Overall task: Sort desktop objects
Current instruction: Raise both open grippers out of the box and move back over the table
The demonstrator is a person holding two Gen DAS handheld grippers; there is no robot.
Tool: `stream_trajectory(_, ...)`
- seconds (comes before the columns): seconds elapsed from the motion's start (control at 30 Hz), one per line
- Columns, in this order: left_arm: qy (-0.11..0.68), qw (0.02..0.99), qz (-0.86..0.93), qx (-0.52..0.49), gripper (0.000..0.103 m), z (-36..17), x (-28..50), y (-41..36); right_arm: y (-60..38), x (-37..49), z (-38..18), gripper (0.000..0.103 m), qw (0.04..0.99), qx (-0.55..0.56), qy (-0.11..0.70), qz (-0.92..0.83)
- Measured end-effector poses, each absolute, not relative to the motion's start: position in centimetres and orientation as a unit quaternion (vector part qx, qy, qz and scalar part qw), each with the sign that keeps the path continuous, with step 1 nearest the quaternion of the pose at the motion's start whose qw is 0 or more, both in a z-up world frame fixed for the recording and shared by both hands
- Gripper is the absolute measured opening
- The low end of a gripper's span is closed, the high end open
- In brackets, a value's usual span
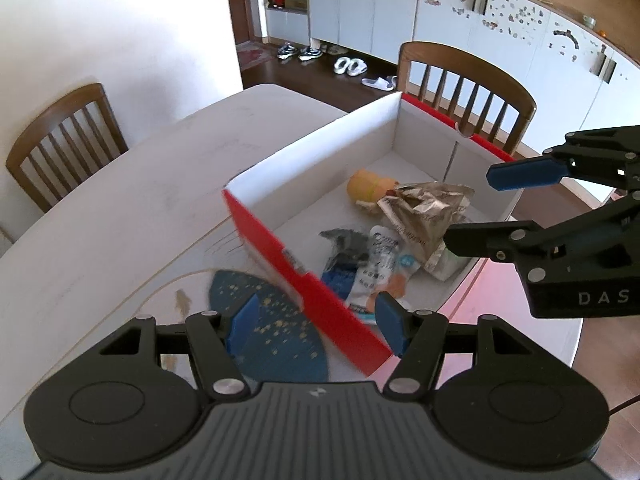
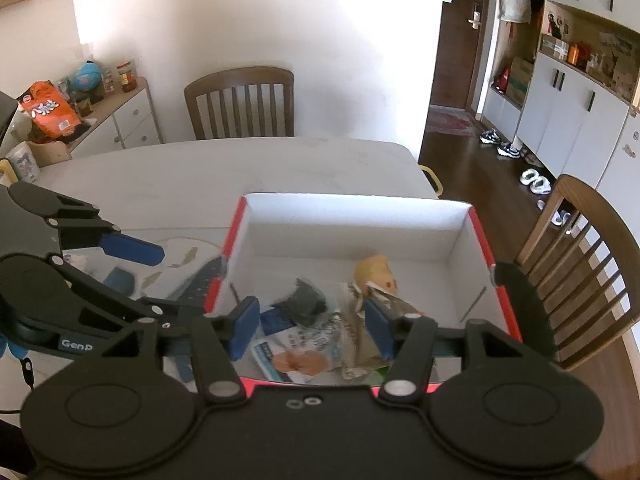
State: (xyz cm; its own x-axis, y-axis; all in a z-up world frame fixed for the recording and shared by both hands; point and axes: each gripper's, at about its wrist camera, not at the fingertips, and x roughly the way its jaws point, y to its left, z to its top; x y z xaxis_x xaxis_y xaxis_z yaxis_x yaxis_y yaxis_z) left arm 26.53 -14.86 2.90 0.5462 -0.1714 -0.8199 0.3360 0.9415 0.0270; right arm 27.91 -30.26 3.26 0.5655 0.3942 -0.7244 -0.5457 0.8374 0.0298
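A red box with white inside walls (image 1: 276, 256) (image 2: 352, 216) stands on the pale table (image 1: 120, 200). In it lie a yellow-orange toy (image 1: 368, 188) (image 2: 376, 272), a crumpled silvery wrapper (image 1: 428, 208), a dark grey item (image 1: 346, 242) (image 2: 304, 300) and a white snack packet (image 1: 380, 264) (image 2: 296, 356). My left gripper (image 1: 316, 320) (image 2: 168, 276) is open, straddling the box's near red wall without touching it. A dark blue gold-speckled flat piece (image 1: 272, 340) lies beneath it outside the box. My right gripper (image 2: 311, 328) (image 1: 484, 208) hangs open over the packets, holding nothing.
Wooden chairs (image 1: 60, 136) (image 1: 468, 80) (image 2: 244, 100) stand around the table. A side cabinet (image 2: 120, 116) with jars and an orange bag is at the back left. Shoes (image 1: 300, 52) lie on the dark floor by white cupboards. A small blue item (image 2: 120, 280) rests left of the box.
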Motion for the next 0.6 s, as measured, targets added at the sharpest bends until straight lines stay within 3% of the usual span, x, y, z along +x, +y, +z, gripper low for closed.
stream_trajectory(0.2, 0.449, 0.879, -0.139, 0.084, 0.073, 3.3, 25.1, -12.4, -28.3, 26.7, 3.4, 0.065, 0.878, -0.101, 0.38, 0.273)
stream_trajectory(0.3, 0.446, 0.881, -0.135, 0.08, 0.082, 3.4, 24.3, -11.2, -27.3, 26.0, 3.4, 0.074, 0.877, -0.103, 0.377, 0.278)
stream_trajectory(0.6, 0.443, 0.885, -0.126, 0.073, 0.085, 3.3, 22.1, -7.9, -24.7, 23.9, 3.7, 0.09, 0.879, -0.107, 0.367, 0.286)
